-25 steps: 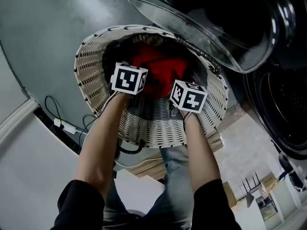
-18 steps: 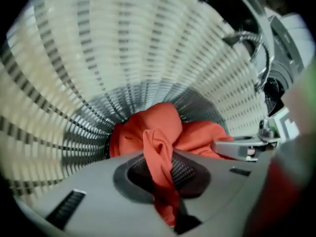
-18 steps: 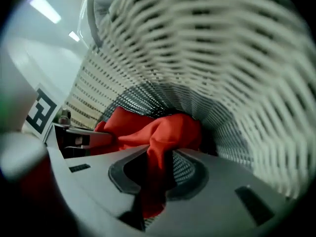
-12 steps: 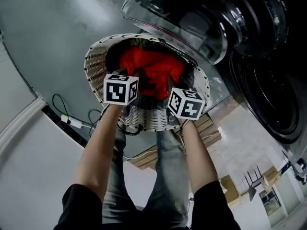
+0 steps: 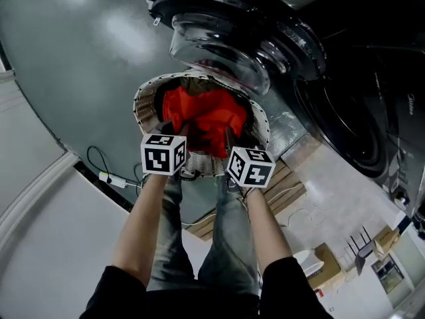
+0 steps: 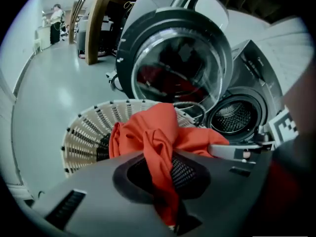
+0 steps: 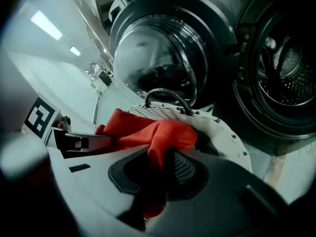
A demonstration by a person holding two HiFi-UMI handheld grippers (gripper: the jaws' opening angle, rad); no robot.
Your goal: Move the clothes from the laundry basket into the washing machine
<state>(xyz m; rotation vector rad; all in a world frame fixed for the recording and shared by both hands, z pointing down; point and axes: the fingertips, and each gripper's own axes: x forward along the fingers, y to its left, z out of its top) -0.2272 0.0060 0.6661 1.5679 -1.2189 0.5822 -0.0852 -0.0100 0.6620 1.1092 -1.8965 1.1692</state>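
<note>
Two grippers grasp one red garment (image 5: 202, 115), held over the white laundry basket (image 5: 143, 105) beside the washing machine (image 5: 358, 135) and its open door (image 5: 219, 48). Only the gripper views show the cloth pinched between the jaws of the left gripper (image 6: 168, 181) and the right gripper (image 7: 155, 177). Only the left one shows a distant person (image 6: 57, 16), and only the head view a floor cable (image 5: 109, 177). The lettering on the machine's front is too small to read.
</note>
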